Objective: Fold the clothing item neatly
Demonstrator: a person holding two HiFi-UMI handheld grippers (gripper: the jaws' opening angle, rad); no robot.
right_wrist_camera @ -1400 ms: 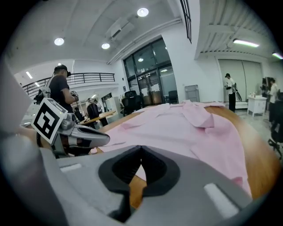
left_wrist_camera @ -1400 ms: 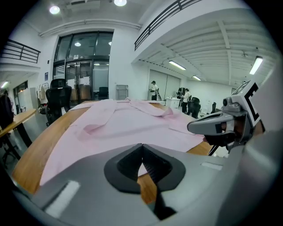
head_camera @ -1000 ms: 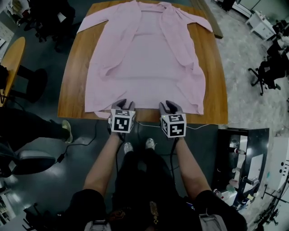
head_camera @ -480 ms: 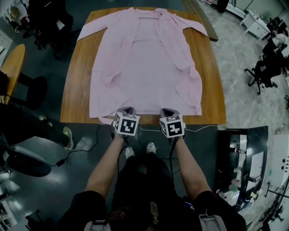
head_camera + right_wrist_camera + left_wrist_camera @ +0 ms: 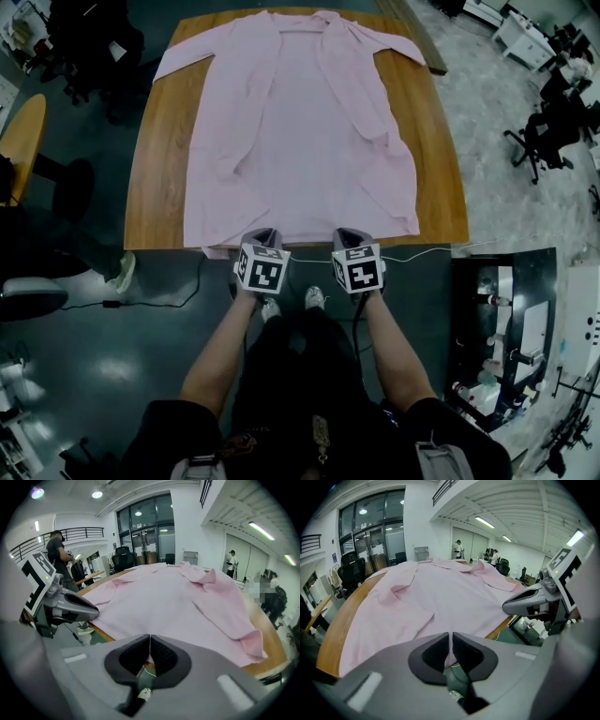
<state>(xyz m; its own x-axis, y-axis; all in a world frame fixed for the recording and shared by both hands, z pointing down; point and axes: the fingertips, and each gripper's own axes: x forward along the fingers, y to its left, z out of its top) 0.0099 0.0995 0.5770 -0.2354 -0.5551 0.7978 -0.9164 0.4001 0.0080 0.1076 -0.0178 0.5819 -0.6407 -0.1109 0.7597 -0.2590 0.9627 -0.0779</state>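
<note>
As the shirt hem (image 5: pixel 302 234) is nipped by the left gripper (image 5: pixel 451 638), jaws just closed, and by the tight-closed right gripper (image 5: pixel 149 640), the thin bite may be lost when lifted.

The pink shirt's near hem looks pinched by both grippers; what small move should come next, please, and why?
Probably raise the pink shirt slightly by its near hem, starting a fold toward the far end. The left gripper, its jaws just closed then eased a little, and the right gripper each pinch that hem while it lies flat on the table.
</note>
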